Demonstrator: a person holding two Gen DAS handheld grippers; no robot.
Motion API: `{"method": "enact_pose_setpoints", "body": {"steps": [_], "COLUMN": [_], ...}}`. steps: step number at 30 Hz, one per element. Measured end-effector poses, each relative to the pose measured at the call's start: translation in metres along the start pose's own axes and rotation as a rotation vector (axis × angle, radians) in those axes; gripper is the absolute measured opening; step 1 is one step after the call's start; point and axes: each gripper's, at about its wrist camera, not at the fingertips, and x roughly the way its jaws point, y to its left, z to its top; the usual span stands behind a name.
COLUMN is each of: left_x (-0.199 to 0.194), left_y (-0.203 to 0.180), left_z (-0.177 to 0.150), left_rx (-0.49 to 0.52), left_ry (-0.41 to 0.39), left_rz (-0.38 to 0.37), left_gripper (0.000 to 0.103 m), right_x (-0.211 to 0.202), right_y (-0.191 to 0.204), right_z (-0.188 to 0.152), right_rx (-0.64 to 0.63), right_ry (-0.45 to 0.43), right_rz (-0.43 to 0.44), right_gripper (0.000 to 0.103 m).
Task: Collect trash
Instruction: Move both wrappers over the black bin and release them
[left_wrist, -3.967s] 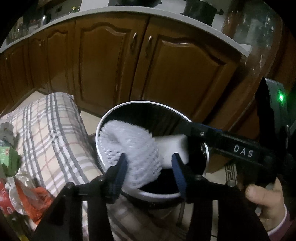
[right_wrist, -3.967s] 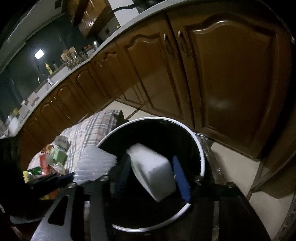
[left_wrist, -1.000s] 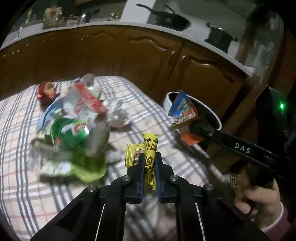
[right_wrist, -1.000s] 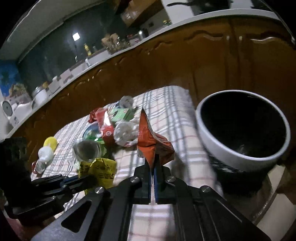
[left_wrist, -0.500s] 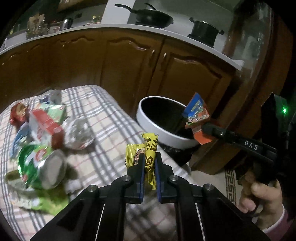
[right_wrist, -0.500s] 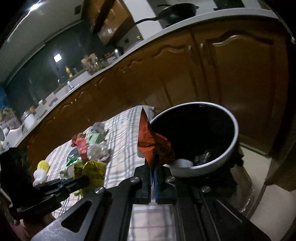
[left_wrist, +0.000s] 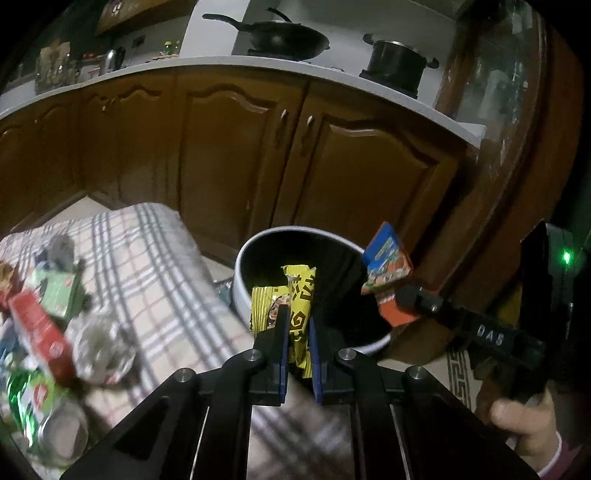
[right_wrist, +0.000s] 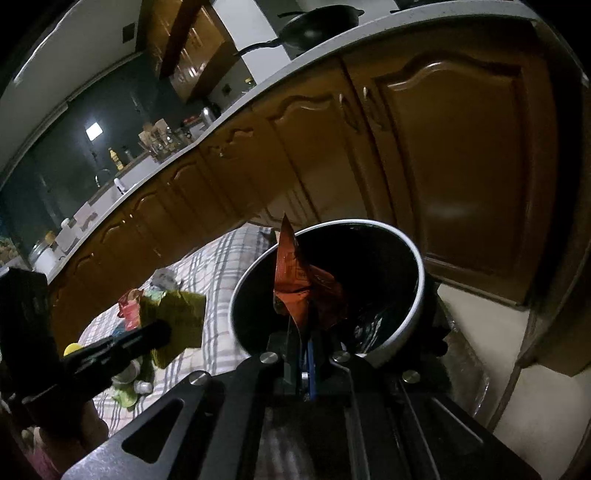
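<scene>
Left gripper clamped on yellow crinkled snack wrapper | right gripper clamped on orange-red foil packet | both held at near rim of white-rimmed black-lined round bin, beside checked tablecloth's far corner | risk: early release judged likely to drop light wrappers outside rim.

A: We can't read the blurred heap of crumpled wrappers and cans, cut off at the left edge.

B: Nor the round white-rimmed bin's black depths.

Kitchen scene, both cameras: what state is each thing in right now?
Left hand-held gripper: shut on yellow wrapper.
Right hand-held gripper: shut on red wrapper.
Bin: open, black-lined.
Cabinet doors: closed.
Leftover litter: lying on the checked cloth.
</scene>
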Motion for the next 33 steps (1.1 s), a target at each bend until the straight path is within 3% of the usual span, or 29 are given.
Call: {"method": "enact_pose_setpoints", "body": {"steps": [20,23,26,28,31,33], "left_x": [0.092,0.097,0.094,0.09,0.084,0.079], "left_y": [-0.014,-0.014,-0.015,-0.016,-0.015,-0.014], "left_z": [0.028,0.028,0.028,0.025,0.018,0.013], "left_rx": [0.005,-0.001,-0.001,-0.001,-0.004,-0.011], "left_ry": [0.075,0.085,0.072,0.067,0.065,0.068], "left_rz": [0.011,0.02,0.028,0.03,0.026,0.026], "left_gripper": [0.01,0.035,0.052,0.053,0.057,0.057], "right_x": [0.041,0.044,0.043,0.04,0.036,0.034], "right_y": [-0.032,-0.036,-0.039,-0.04,-0.039,-0.039], "right_z": [0.026,0.027,0.026,0.026,0.026,0.026], "right_rx": [0.036,0.046,0.055,0.061,0.064,0.067], "right_ry": [0.068,0.079,0.086,0.082,0.071,0.07], "right_rz": [-0.025,-0.026,-0.02,-0.017,-0.013,-0.008], "right_gripper": [0.003,0.007,0.01,0.028,0.04,0.043]}}
